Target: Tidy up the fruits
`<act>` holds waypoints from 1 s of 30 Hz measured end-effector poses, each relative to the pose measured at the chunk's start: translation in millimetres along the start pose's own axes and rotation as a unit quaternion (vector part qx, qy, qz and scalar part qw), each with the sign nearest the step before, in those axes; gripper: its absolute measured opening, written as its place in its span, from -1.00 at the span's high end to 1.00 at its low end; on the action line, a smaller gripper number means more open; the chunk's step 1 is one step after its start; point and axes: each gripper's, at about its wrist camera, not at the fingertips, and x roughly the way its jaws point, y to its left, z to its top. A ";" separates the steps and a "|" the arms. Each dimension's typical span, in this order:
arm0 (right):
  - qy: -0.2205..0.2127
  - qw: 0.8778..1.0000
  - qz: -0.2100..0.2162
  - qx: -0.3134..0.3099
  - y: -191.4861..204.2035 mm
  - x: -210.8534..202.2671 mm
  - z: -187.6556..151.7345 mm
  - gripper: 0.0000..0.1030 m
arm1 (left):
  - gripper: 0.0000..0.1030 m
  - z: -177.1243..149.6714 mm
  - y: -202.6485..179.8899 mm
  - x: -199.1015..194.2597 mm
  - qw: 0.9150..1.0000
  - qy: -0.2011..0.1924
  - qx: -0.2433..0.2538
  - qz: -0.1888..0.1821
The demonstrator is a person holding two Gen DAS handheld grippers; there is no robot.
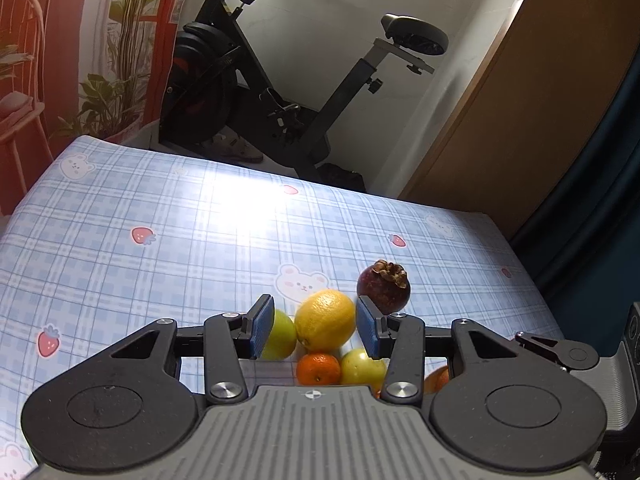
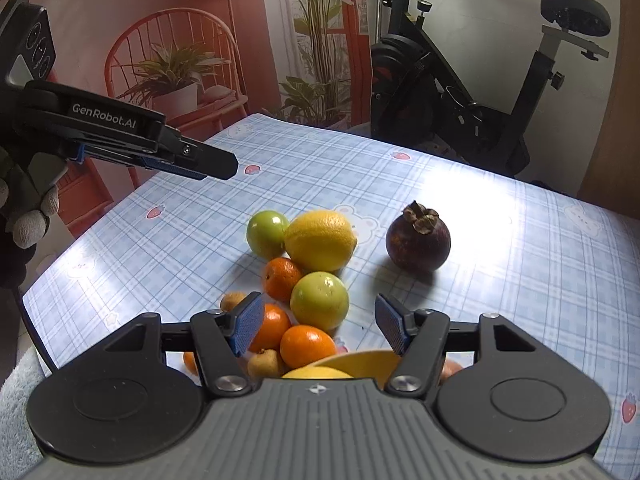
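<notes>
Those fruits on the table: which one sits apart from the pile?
The dark purple mangosteen. It stands alone on the tablecloth, while the lemon and the others touch in a cluster.

Both wrist views look forward, low and close over the table [image 1: 160, 208] — sharing lemon [image 1: 326, 320], mangosteen [image 1: 383, 288]

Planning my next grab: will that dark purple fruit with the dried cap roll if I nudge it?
Probably: the mangosteen looks round and sits alone on the smooth tablecloth, with nothing beside it to stop it. Its rind looks hard, so it probably won't squash.

Yellow lemon [image 2: 320, 241], purple mangosteen [image 2: 418, 243], blue plaid tablecloth [image 2: 520, 280], blue-padded gripper [image 2: 320, 328]
</notes>
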 end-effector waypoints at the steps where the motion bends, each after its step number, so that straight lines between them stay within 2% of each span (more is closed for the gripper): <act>1: 0.000 1.000 0.001 0.001 0.1 5.0 4.1 -0.25 | 0.08 1.3 -1.0 3.4 1.000 0.001 0.006 0.002; 9: 0.021 1.000 0.016 0.007 0.7 50.0 27.3 -0.25 | 0.08 12.3 2.8 48.6 0.999 0.046 0.022 -0.009; 14: 0.040 0.999 0.016 0.006 -1.5 72.9 34.2 -0.25 | 0.08 17.4 7.5 69.6 0.997 0.067 0.021 -0.033; 22: 0.060 0.998 0.018 0.014 -8.7 93.8 38.0 -0.25 | 0.05 18.2 11.1 95.5 0.993 0.095 0.018 -0.065; 30: 0.074 0.997 0.025 0.022 -12.5 105.7 38.1 -0.32 | 0.05 14.6 17.3 109.1 0.991 0.112 0.010 -0.077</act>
